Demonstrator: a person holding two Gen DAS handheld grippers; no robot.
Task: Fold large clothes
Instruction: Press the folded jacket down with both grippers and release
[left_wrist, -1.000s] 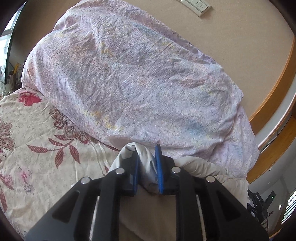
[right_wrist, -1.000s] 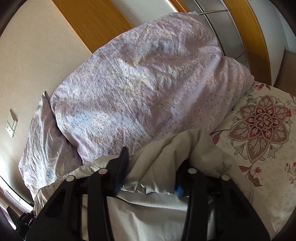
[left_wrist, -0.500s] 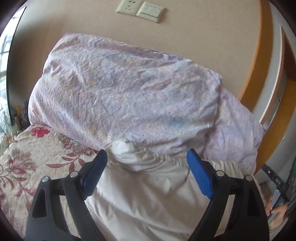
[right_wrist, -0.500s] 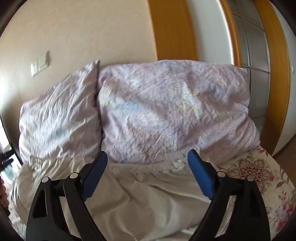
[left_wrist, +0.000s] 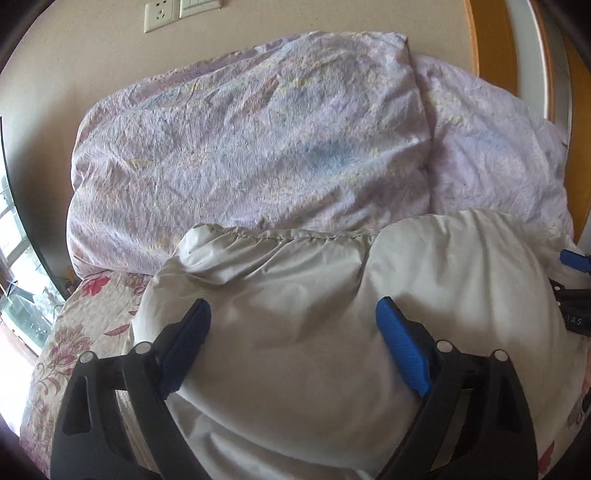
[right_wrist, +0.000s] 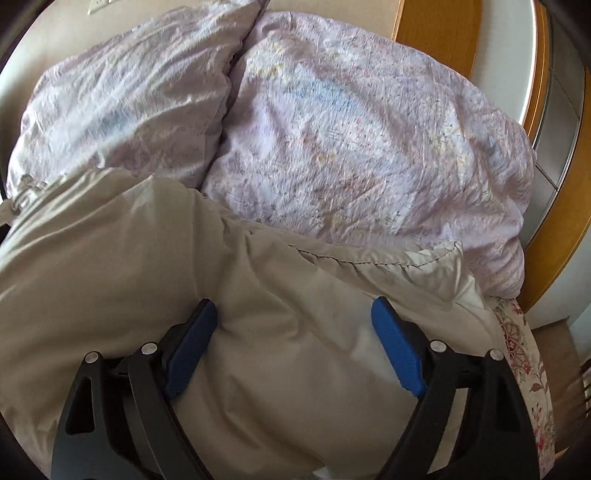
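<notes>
Jacket (left_wrist: 314, 314) btm cut off.

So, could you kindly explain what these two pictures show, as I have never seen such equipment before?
No robot arm here: a person carries a two-finger gripper in each hand, each with a fisheye camera looking along its black fingers with blue pads. One picture is from the left gripper, the other from the right gripper. Both look down at a bed with a floral sheet, two lilac pillows against the wall, and a puffy pale jacket in front of them. Both grippers stand wide open; the left's jaws are opening. The jacket lies under them, and neither holds it.
</notes>
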